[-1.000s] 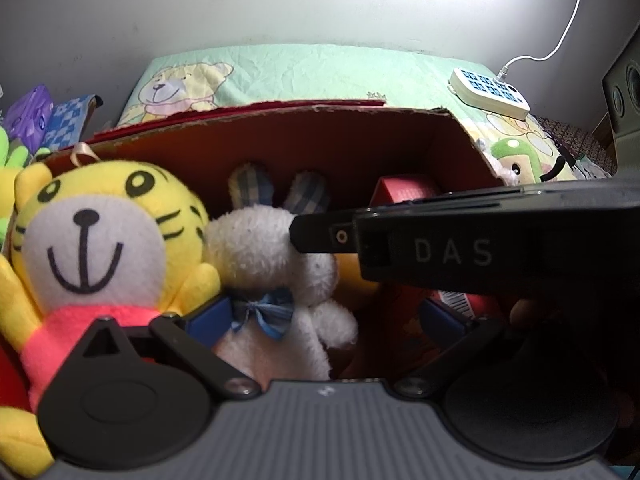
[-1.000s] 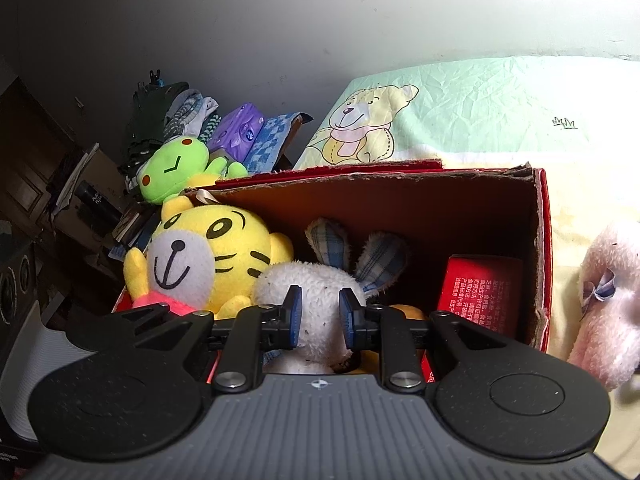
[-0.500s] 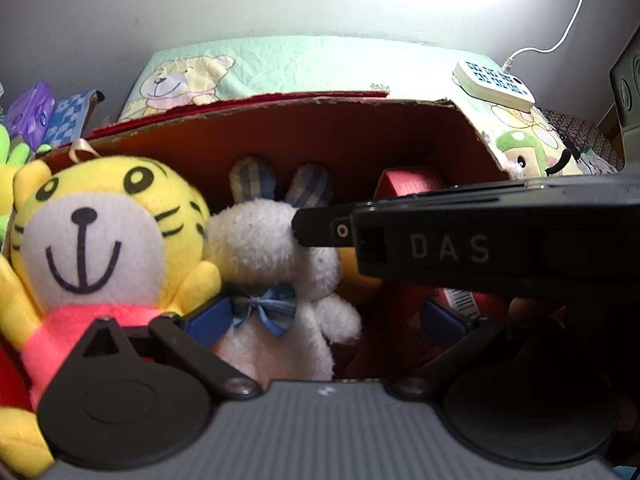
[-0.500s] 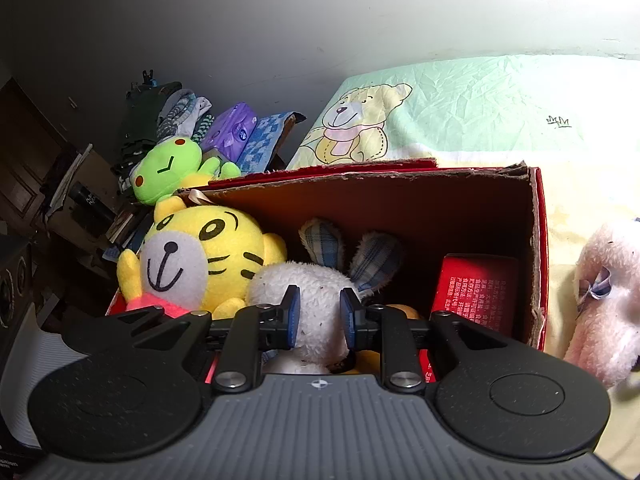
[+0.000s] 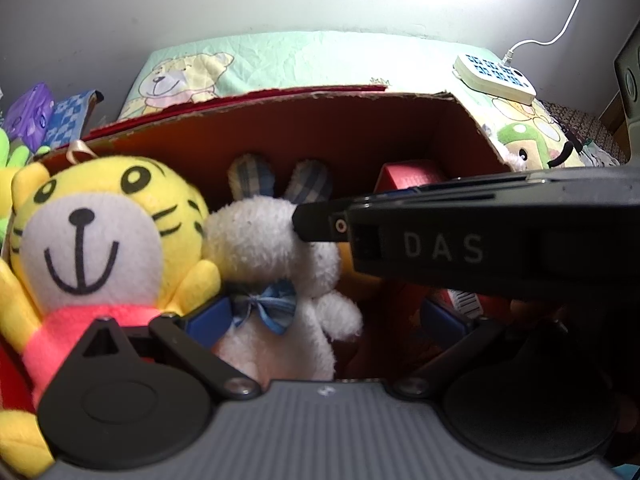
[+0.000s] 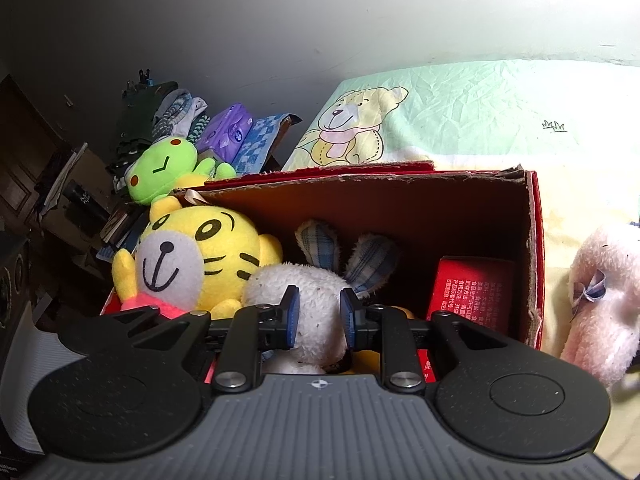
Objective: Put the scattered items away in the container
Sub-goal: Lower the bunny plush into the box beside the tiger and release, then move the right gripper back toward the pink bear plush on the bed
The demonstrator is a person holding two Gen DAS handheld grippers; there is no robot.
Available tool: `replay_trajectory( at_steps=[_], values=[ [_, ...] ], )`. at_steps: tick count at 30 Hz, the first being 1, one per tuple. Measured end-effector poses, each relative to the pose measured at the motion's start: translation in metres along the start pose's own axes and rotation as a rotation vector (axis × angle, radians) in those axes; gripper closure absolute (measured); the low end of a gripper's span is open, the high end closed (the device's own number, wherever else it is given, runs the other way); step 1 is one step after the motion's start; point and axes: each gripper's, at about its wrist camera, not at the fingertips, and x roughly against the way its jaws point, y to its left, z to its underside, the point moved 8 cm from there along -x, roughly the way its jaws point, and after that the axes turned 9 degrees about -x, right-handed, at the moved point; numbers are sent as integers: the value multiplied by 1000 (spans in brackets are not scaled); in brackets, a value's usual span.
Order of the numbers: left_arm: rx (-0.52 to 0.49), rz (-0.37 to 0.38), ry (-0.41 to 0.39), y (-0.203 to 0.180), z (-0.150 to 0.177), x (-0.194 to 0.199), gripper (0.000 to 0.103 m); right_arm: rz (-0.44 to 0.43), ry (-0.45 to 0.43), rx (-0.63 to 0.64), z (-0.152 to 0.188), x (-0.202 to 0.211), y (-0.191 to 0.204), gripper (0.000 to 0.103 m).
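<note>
The cardboard box [image 6: 400, 200] stands open on the bed, brown inside and red outside. Inside it, the white rabbit [image 6: 312, 296] sits upright in the middle, its long axis running bottom to top, checked blue ears pointing up toward the box's back wall and its face turned away from the right wrist camera. In the left wrist view its blue bow tie [image 5: 266, 306] faces forward. Just left of the rabbit in the box, touching it, sits the yellow tiger [image 6: 192, 256], upright and smiling. Right of the rabbit, against the box's right wall, stands a red packet [image 6: 472, 292] printed with small white writing too fine to read.

The right gripper [image 6: 319, 310] has its jaws narrowly parted, one blue pad either side of the rabbit's head; whether they pinch it I cannot tell. Its dark side, marked "DAS", crosses the left wrist view. The left gripper [image 5: 324, 320] stands wide open around the rabbit's body, holding nothing.

Outside the box, a green frog toy [image 6: 164, 168] lies to its left and a pink plush [image 6: 600, 300] to its right.
</note>
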Motion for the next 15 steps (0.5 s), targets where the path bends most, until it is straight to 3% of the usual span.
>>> replay_trajectory(
  at_steps=[15],
  values=[
    [-13,-25,30,-4,-1,0,2,31,-43,29,0,6,2,78]
  ],
)
